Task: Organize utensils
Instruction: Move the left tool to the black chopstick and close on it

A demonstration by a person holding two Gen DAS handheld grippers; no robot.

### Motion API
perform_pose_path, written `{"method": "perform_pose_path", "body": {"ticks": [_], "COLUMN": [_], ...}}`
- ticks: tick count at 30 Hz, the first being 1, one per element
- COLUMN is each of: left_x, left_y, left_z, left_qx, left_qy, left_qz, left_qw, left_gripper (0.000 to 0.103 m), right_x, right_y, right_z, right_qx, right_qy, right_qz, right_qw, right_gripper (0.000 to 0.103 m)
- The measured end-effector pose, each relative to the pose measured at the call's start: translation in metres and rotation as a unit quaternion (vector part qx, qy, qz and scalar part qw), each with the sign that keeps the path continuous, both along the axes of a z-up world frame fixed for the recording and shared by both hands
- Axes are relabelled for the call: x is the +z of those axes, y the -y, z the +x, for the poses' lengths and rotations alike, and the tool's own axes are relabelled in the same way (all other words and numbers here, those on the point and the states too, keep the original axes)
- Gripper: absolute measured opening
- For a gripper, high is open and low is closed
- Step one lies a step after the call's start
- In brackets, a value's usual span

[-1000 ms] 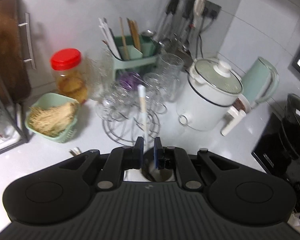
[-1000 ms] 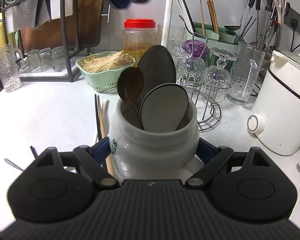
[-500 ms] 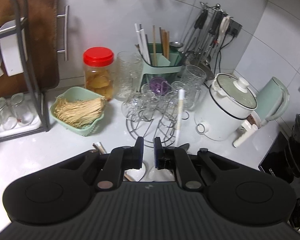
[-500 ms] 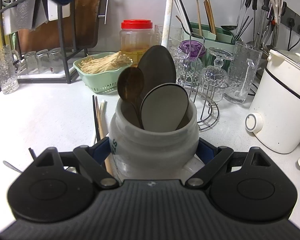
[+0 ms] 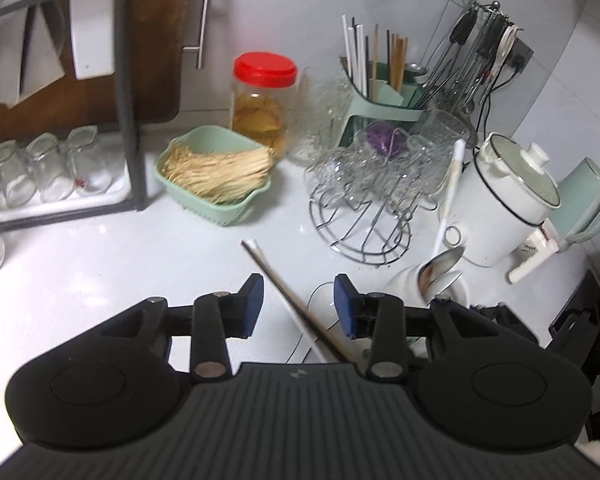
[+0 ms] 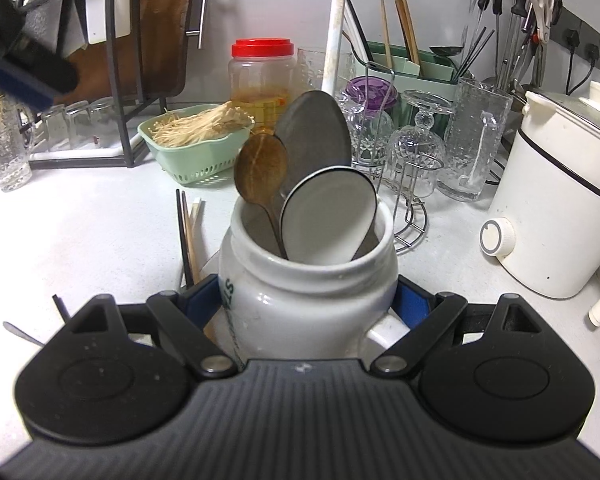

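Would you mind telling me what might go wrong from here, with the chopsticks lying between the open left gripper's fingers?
1. The left gripper, jaws just opened, straddles thin chopsticks lying together on the counter; closing could catch only one or push them aside.
2. The jar, held by the right gripper, holds a long white-handled spoon; dropping chopsticks in may knock it.
3. The glass rack stands close behind.
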State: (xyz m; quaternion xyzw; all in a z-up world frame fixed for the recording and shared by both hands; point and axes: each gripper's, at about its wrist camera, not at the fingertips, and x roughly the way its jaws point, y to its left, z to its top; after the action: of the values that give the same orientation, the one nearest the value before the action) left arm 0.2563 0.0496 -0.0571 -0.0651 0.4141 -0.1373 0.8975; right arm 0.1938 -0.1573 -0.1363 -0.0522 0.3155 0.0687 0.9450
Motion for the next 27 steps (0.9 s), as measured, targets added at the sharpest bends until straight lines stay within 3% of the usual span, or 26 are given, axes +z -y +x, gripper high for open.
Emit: {"method": "perform_pose_path", "body": {"ticks": [5, 9, 16, 27], "left_x": [-0.016, -0.038, -0.077, -0.125], "left_y": [-0.012, -0.019, -0.021, -0.04], "left_z": [-0.006, -0.005, 0.008, 0.066], "left_qx": [0.01, 0.013, 0.025, 0.094], "left_qy": [-0.008, -0.033, -0.073, -0.091], "left_qz": [-0.026, -0.067, -0.1, -0.179], "left_qw": [0.9996, 0.9972, 0.9921, 0.9751], "left_gripper": [0.044, 0.042, 0.04, 0.039], "right_x": [0.0, 0.0, 0.002, 0.003], "right_y": [0.0, 0.002, 0.008, 0.011], "right_z": [-0.001, -0.002, -0.002, -0.001], "right_qx": [-0.006, -0.009, -0.01, 0.006], "right_qy": [0.001, 0.0, -0.013, -0.019], "right_qz": [0.0, 0.001, 0.002, -0.001], "right_qw": [1.0, 1.0, 1.0, 1.0], "right_gripper": [0.092, 0.092, 0.092, 0.092]}}
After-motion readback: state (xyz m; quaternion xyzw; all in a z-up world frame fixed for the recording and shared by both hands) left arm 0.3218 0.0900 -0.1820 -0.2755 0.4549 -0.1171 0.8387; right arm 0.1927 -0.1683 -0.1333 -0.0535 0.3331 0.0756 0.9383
